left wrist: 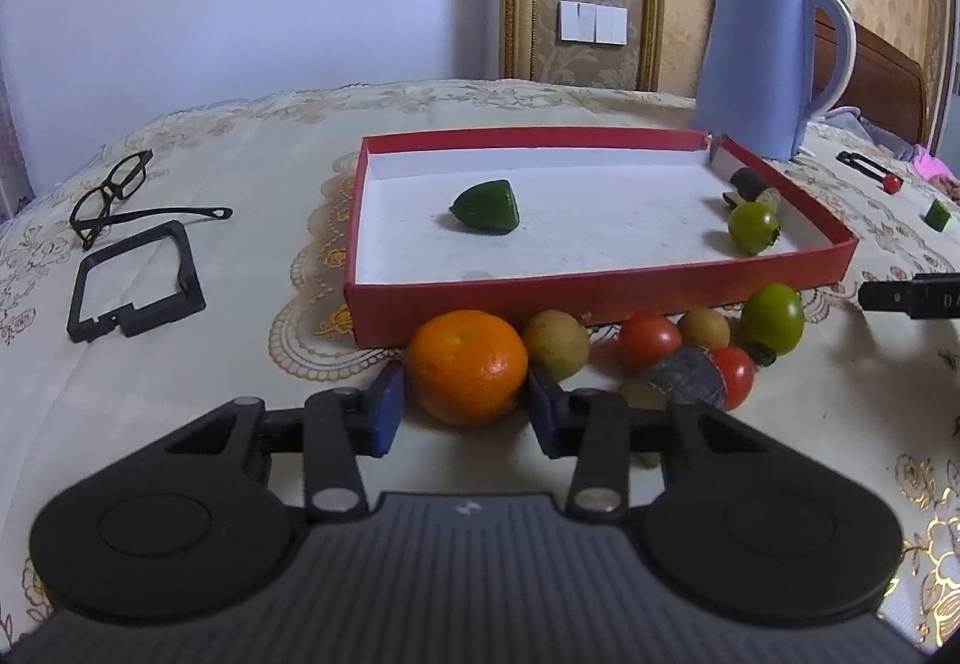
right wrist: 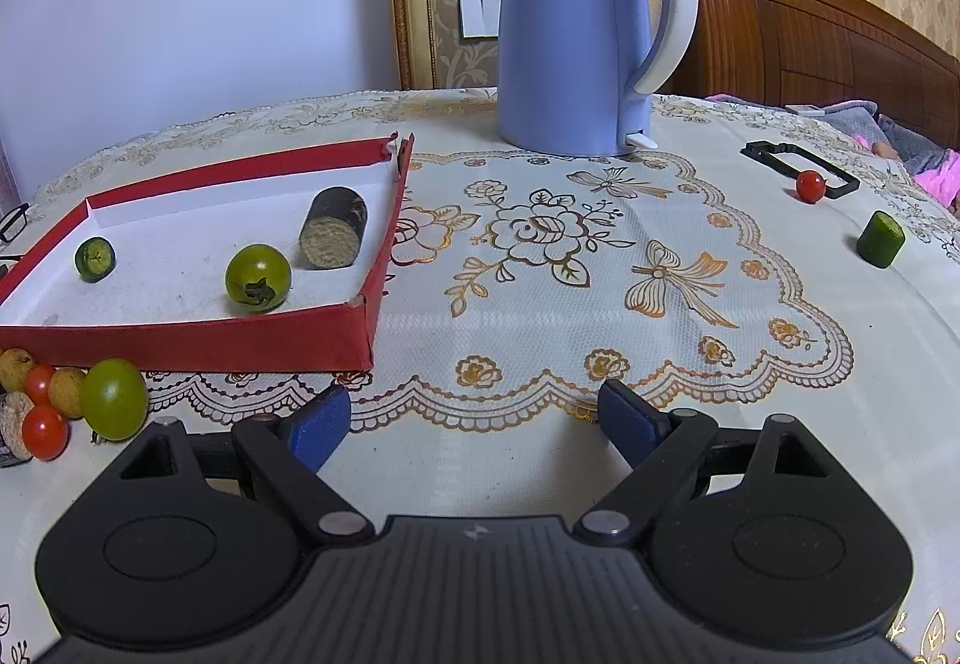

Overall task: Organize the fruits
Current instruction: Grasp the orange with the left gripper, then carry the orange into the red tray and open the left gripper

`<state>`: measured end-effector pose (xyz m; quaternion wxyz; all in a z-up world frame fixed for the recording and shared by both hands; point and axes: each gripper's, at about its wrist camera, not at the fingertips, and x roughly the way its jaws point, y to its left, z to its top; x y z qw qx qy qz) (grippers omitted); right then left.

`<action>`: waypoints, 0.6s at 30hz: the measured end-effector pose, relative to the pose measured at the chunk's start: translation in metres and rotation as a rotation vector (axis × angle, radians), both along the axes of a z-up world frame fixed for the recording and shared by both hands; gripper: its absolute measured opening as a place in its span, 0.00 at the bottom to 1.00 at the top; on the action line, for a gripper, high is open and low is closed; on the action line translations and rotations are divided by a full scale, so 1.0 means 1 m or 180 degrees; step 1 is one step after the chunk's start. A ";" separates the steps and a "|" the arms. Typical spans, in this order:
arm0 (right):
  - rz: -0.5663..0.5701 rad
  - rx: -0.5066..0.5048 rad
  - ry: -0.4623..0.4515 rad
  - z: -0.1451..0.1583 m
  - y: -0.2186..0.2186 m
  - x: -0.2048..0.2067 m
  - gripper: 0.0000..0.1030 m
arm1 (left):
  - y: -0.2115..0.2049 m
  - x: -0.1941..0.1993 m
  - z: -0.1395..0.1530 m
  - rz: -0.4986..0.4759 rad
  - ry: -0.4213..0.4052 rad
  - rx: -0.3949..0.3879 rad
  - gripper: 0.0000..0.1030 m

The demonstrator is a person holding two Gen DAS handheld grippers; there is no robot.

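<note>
At the near wall of the shallow red cardboard box (left wrist: 600,292), left gripper (left wrist: 465,406) clenches the round orange mandarin (left wrist: 467,364) on the tablecloth. Pick-up step; next, lift clear into box. Right gripper (right wrist: 474,424) spread, empty.

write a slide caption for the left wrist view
Left gripper closes on an orange before a red box.

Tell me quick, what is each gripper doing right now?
Left gripper: closed on the orange, blue pads on both its sides.
Right gripper: open, holding nothing, only tablecloth between its fingers.
</note>
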<state>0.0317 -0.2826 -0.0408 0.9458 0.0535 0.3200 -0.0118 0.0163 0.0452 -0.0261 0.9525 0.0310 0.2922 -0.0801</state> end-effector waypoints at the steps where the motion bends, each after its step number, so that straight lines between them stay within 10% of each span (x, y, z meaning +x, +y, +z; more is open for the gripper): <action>1: 0.0000 0.0000 0.0000 0.000 0.000 0.000 0.87 | 0.000 -0.001 0.001 0.0007 0.0007 0.0001 0.38; 18: 0.0001 -0.0006 0.0002 0.000 0.000 0.001 0.87 | -0.003 0.039 0.040 0.0125 -0.0119 -0.0033 0.38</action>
